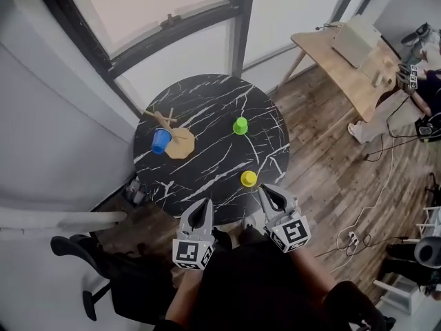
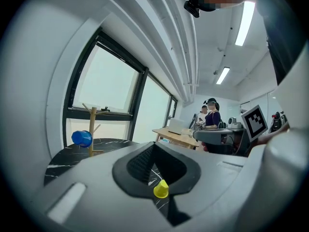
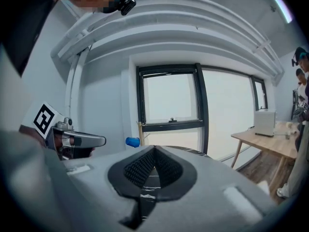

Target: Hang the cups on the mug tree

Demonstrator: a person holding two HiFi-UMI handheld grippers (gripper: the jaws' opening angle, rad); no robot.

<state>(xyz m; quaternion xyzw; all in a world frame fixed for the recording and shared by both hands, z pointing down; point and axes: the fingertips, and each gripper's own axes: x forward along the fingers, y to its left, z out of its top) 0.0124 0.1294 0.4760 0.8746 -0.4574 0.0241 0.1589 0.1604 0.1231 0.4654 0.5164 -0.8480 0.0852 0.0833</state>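
A round black marble table (image 1: pixel 207 109) carries a wooden mug tree (image 1: pixel 172 133) at its left, with a blue cup (image 1: pixel 160 141) hanging on it. A green cup (image 1: pixel 240 125) stands upside down mid-table and a yellow cup (image 1: pixel 249 178) upside down near the front edge. My left gripper (image 1: pixel 205 205) is shut and empty, just off the table's near edge. My right gripper (image 1: pixel 265 193) is also shut and empty, a little right of the yellow cup. In the left gripper view the yellow cup (image 2: pixel 161 189) shows past the closed jaws, with the tree (image 2: pixel 92 129) and blue cup (image 2: pixel 82 138) far left.
A wooden desk (image 1: pixel 344 61) with a white box stands at the right, a person (image 1: pixel 413 102) beside it. Cables lie on the wood floor (image 1: pixel 358 219). A dark office chair (image 1: pixel 103 267) sits at the lower left. A window wall runs behind the table.
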